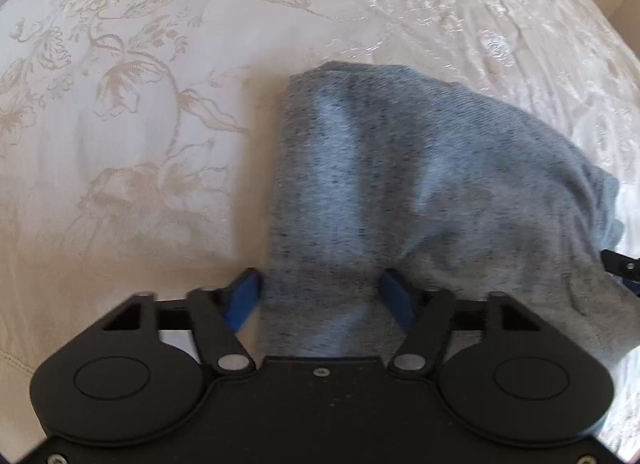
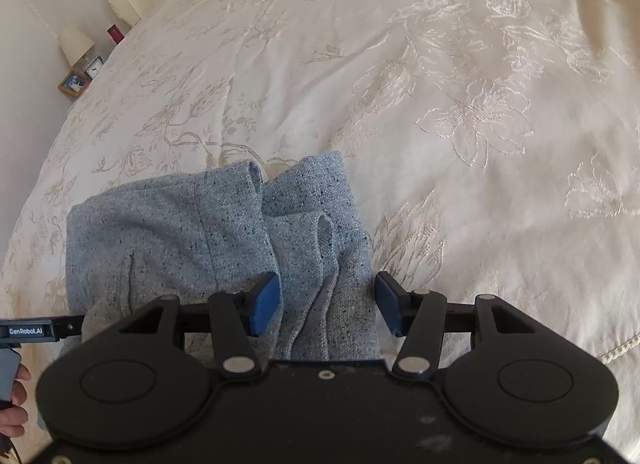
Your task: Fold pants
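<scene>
Pants (image 2: 216, 240) on floral cream bedspread (image 2: 460, 103), between both spread jaws, unpinched.

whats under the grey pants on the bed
The grey pants lie bunched on a cream floral bedspread, which shows all around them. The folded layers cover whatever lies directly beneath, so nothing else can be confirmed there.

Two black grippers, left gripper (image 1: 320, 296) and right gripper (image 2: 327, 304), blue-padded jaws, silver pivot screws, "GenRobot.AI" marking.
</scene>
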Demonstrator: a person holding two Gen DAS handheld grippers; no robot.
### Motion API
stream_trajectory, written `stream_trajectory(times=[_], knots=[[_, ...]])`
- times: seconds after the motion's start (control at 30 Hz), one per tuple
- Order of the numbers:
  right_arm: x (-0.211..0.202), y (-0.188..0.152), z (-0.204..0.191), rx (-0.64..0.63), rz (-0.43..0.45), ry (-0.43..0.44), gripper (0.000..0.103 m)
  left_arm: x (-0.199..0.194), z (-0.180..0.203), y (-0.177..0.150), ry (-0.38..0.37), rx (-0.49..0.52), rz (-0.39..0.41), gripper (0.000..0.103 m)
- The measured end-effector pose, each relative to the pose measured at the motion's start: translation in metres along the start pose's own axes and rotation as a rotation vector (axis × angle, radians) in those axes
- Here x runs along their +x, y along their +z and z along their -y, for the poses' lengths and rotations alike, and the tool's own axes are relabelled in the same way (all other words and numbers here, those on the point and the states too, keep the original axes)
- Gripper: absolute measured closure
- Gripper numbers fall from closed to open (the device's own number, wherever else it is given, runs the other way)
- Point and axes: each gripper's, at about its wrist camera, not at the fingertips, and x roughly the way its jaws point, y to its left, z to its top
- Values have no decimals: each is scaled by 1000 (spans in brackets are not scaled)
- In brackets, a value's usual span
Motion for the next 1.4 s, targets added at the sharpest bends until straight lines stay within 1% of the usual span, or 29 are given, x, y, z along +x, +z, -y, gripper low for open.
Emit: stream_trajectory(times=[0.03,0.07,0.1,0.13,0.17,0.2,0.37,0.4,0.47,0.53,0.63,0.77,0.9,1.0,1.1,1.13,1.17,1.2,1.23,1.27,1.3,1.4], knots=[[1,3,4,49,-23,10,46,-3,4,1,-1,-2,-1,60],[2,8,9,96,-48,24,46,-6,9,0,28,8,4,74],[2,11,11,118,-64,35,51,-10,14,0,42,22,6,82],[1,13,12,124,-64,48,57,-15,21,0,60,34,20,84],[-3,13,10,120,-56,53,86,-21,25,0,79,39,37,87],[-8,13,5,113,-43,45,87,-27,28,-1,89,41,48,88],[-39,11,-11,137,24,62,88,-68,36,-7,92,27,110,92],[-48,10,-16,134,37,66,88,-75,38,-9,103,25,118,94],[-62,11,-26,115,53,75,88,-91,38,-11,102,10,135,94],[-74,11,-36,92,57,85,88,-104,34,-15,103,-8,137,94],[-90,8,-50,54,60,110,88,-119,30,-22,130,4,156,95],[-108,-1,-75,26,35,150,89,-145,14,-37,147,12,166,95],[-125,-27,-105,17,6,170,89,-167,-15,-51,166,55,155,95],[-134,-59,-132,37,-4,176,89,-181,-44,-60,162,89,157,95],[-132,-89,-160,73,-3,164,89,-186,-77,-66,150,100,156,94],[-129,-98,-166,99,-8,161,89,-184,-87,-67,155,102,156,93],[-126,-107,-174,124,-11,162,89,-179,-96,-68,173,104,153,90],[-122,-116,-181,133,-2,161,88,-174,-105,-68,205,106,145,87],[-117,-123,-186,132,10,153,88,-171,-114,-70,235,108,143,87],[-112,-131,-195,129,25,119,84,-169,-120,-71,247,106,144,87],[-108,-135,-200,124,36,73,83,-169,-128,-72,248,95,143,87],[-108,-146,-212,110,59,14,82,-177,-139,-76,209,65,141,86]])
